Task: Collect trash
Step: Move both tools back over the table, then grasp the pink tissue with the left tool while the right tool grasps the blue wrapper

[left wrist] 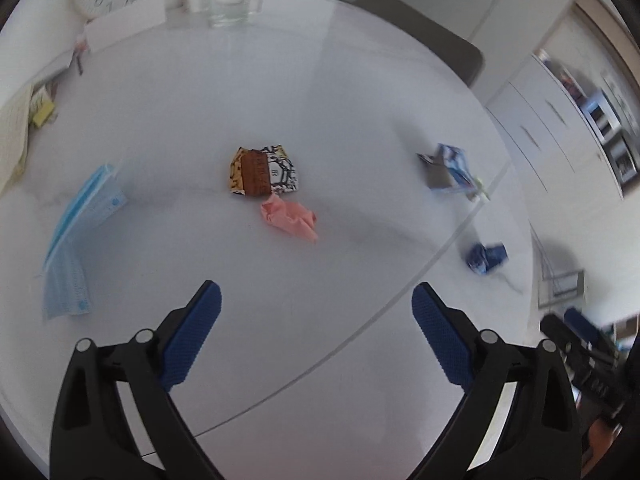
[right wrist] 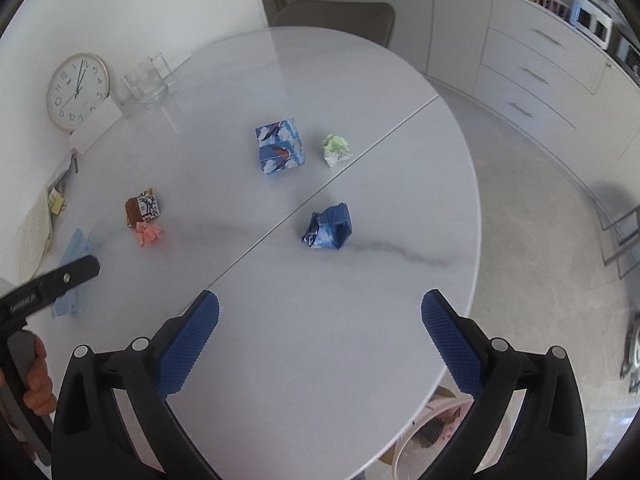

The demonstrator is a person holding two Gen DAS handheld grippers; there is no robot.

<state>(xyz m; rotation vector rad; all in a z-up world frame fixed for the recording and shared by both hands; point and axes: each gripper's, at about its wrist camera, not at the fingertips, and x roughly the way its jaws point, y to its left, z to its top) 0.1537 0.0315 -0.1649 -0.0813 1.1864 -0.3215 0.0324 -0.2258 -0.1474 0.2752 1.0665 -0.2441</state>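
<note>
On the white round table lie a crumpled pink paper and a brown-and-patterned wrapper, straight ahead of my open, empty left gripper. A crumpled blue wrapper lies ahead of my open, empty right gripper; it also shows in the left wrist view. A crumpled green paper lies beside a blue picture cube. The pink paper and the brown wrapper show at the left. The left gripper's finger enters at the left edge.
Blue face masks lie at the table's left. A clock, a glass jug and papers stand by the wall. A chair is beyond the table. A white bin sits on the floor under the table's near edge.
</note>
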